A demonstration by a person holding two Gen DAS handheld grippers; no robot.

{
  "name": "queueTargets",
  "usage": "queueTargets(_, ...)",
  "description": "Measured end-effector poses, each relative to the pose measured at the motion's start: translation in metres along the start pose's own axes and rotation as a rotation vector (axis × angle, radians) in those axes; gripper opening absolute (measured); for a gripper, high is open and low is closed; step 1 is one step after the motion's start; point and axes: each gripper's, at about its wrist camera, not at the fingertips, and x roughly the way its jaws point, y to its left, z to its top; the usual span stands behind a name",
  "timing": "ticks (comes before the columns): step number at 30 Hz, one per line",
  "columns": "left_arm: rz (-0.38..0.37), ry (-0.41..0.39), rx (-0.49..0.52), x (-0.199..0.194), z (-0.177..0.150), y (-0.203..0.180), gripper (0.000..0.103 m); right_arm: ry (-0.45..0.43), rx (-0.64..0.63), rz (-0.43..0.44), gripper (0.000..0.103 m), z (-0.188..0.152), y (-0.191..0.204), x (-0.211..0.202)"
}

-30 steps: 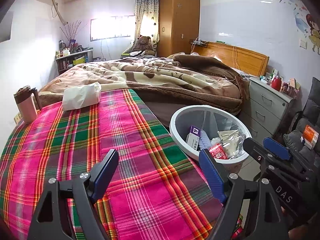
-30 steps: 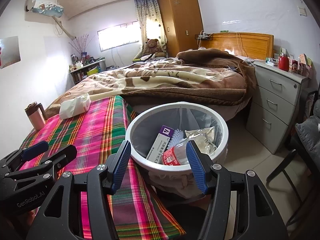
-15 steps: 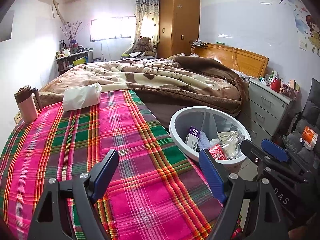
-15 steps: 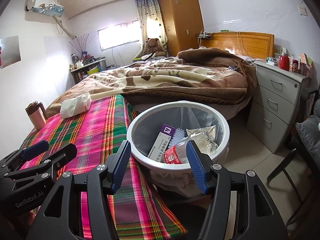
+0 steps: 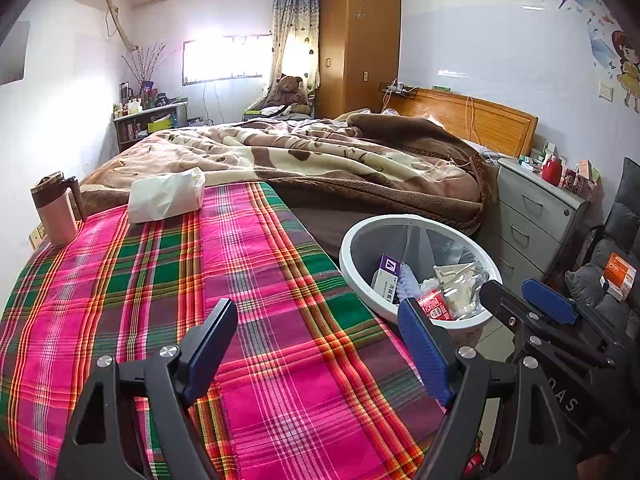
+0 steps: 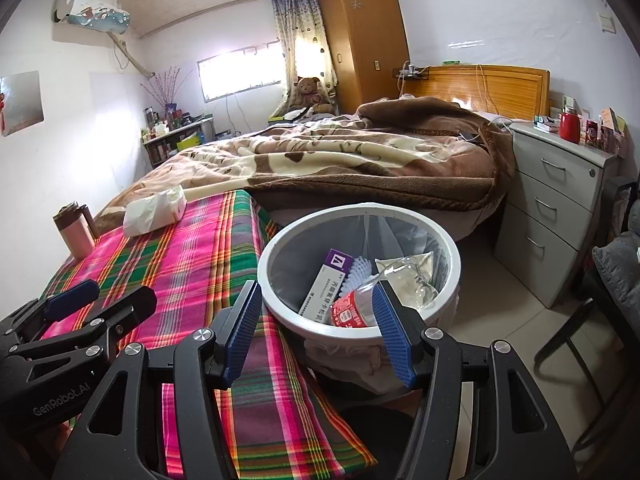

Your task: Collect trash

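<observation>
Trash sits in the white bin (image 6: 280, 248), which stands on the floor right against the edge of the plaid-covered table (image 5: 160, 280), with the bed behind it. Inside the bin lie a purple-and-white box (image 6: 326, 284), a bottle with a red label (image 6: 352, 312), a clear crinkled wrapper (image 6: 408, 276) and something white and bristly (a brush head, perhaps). Keeping the bin tight against the table makes sense: anything lifted off the cloth needs only a short carry over the rim.

Just in front of the bin, the right gripper (image 6: 316, 332) hangs above the near rim with its jaws apart and nothing between the blue pads, aimed down into the bin. The left gripper (image 5: 320, 356) hovers over the cloth to the left of the bin, jaws spread wide and empty too. Both look parked rather than working.

Far from the bin, at the back of the table, lie a soft tissue pack (image 5: 166, 196) and, in the corner, a pink lidded mug (image 5: 56, 208). Neither reads clearly as rubbish, and the cloth nearer the bin is bare, so my guess is that the collecting is nearly or fully done.
</observation>
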Motion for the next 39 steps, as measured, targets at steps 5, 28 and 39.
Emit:
queueTargets(5,0.0,-0.002,0.0,-0.0009,0.0003,0.0005,0.084,0.0,0.0,0.0,0.059,0.0001,-0.0002,0.0)
queueTargets(28,-0.017,0.006,-0.014,-0.0028,-0.0008,0.0005,0.084,0.005,-0.004,0.0,0.059,-0.0004,0.0035,-0.0015)
queueTargets(39,-0.015,0.004,-0.019,-0.0025,-0.0005,0.0015,0.084,0.008,-0.004,0.0,0.059,-0.0013,0.006,-0.0019)
